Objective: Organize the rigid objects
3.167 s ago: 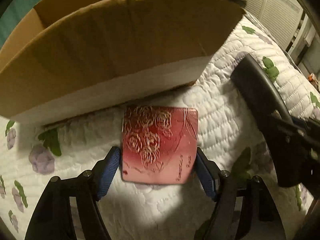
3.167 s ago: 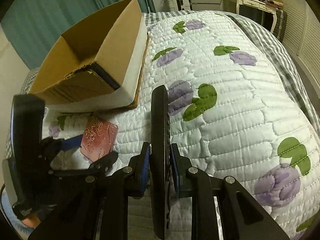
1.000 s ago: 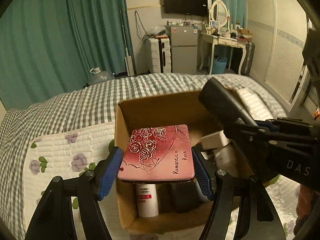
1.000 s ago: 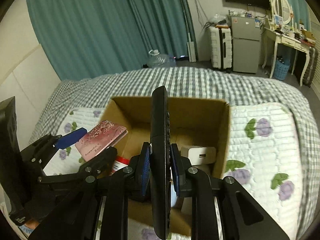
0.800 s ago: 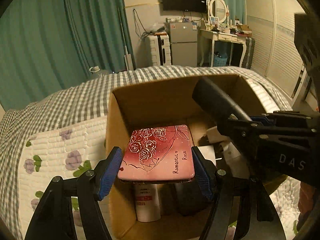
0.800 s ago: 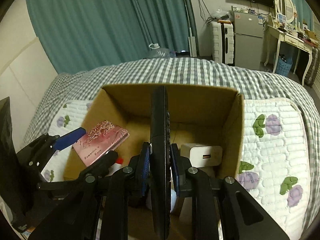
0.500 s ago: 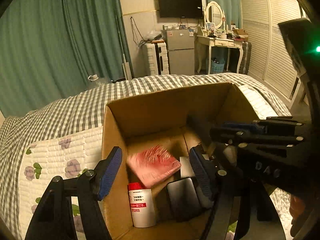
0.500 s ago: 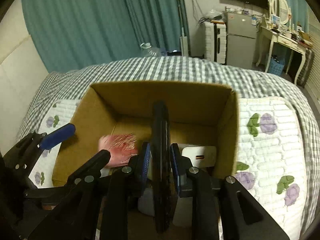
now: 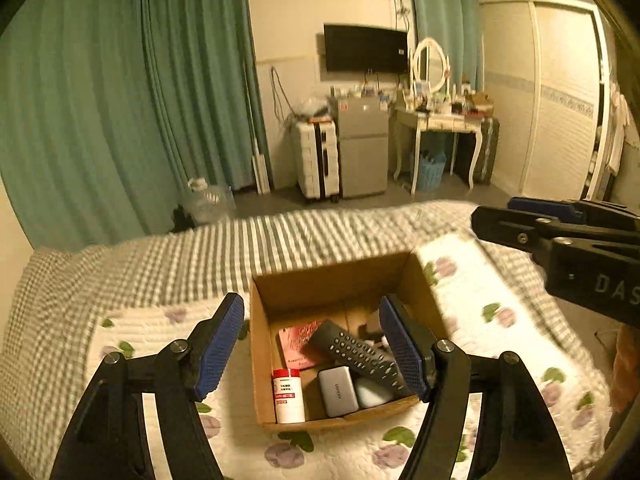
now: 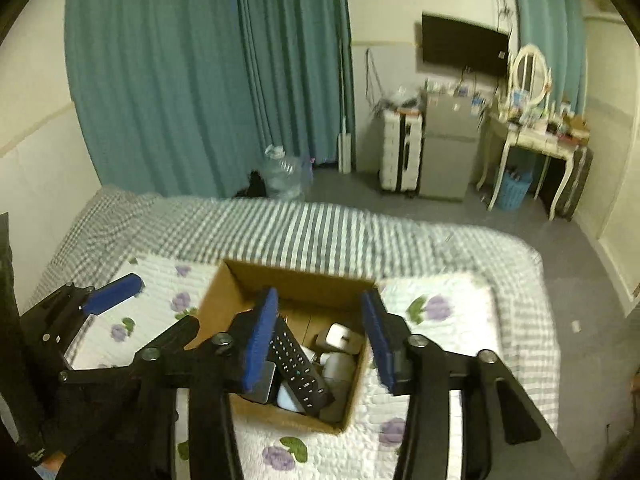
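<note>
An open cardboard box (image 9: pixel 272 396) stands on the quilted bed; it also shows in the right wrist view (image 10: pixel 218 300). Inside lie a black remote (image 9: pixel 356 354) (image 10: pixel 298 368), a pink rose-patterned case (image 9: pixel 298 346), a white bottle with a red cap (image 9: pixel 287 394), a grey power bank (image 9: pixel 338 390) and white chargers (image 10: pixel 338 334). My left gripper (image 9: pixel 316 346) is open and empty, high above the box. My right gripper (image 10: pixel 320 342) is open and empty, also high above the box; it shows at the right edge of the left wrist view (image 9: pixel 560 240).
The white floral quilt (image 9: pixel 460 280) lies over a grey checked bedspread (image 9: pixel 160 256). Beyond the bed are teal curtains (image 9: pixel 120 120), a water jug (image 10: pixel 284 178), a white suitcase (image 9: pixel 316 160), a small fridge (image 9: pixel 364 146) and a dressing table (image 9: pixel 440 120).
Both grippers opened: the pink case and the black remote dropped into the box. Both grippers have since risen well above the box.
</note>
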{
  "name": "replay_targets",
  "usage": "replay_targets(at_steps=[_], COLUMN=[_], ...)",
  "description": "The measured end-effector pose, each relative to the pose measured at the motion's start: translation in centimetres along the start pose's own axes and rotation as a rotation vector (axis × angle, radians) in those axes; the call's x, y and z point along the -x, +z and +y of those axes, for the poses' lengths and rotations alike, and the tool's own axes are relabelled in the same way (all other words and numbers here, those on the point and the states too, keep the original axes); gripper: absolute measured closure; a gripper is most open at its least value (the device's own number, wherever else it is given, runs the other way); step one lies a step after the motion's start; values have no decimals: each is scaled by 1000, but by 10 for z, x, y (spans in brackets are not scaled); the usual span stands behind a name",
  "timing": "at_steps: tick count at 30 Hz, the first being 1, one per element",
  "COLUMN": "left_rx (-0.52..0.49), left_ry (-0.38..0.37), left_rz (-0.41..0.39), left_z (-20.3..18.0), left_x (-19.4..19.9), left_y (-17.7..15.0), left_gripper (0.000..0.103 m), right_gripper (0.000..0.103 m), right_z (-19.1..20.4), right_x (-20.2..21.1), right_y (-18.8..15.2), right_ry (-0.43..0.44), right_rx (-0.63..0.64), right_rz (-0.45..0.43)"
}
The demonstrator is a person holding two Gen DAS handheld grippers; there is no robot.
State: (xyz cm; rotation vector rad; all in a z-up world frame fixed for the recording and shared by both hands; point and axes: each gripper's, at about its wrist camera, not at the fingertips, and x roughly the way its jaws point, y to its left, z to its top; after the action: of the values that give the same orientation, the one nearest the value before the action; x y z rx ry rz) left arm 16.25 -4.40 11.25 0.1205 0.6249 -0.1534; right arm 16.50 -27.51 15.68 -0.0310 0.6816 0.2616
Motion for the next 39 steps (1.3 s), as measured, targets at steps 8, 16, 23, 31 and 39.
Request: replay_targets(at_steps=[8,16,23,31,39], left_rx=[37,73,113,117,80], left_ry=[0,16,48,115,119], left_rz=[-87,-160,-186,-157,-100], left_z=[0,6,14,8,-5], left_x=[88,140,141,108,77], left_y=[15,-11,-48,-115,-140], left_gripper=[29,25,24,24,24], right_gripper=[44,9,0,0,0], right_z=[1,7,10,14,8], right_x=[110,172,166,123,84], right_y=[5,-27,-70,-128,-158], right_ry=[-49,-87,-51,-67,-98], right_rx=[28,29,-24,-10,-1], right_rz=[-91,-166,-180,-211,-174])
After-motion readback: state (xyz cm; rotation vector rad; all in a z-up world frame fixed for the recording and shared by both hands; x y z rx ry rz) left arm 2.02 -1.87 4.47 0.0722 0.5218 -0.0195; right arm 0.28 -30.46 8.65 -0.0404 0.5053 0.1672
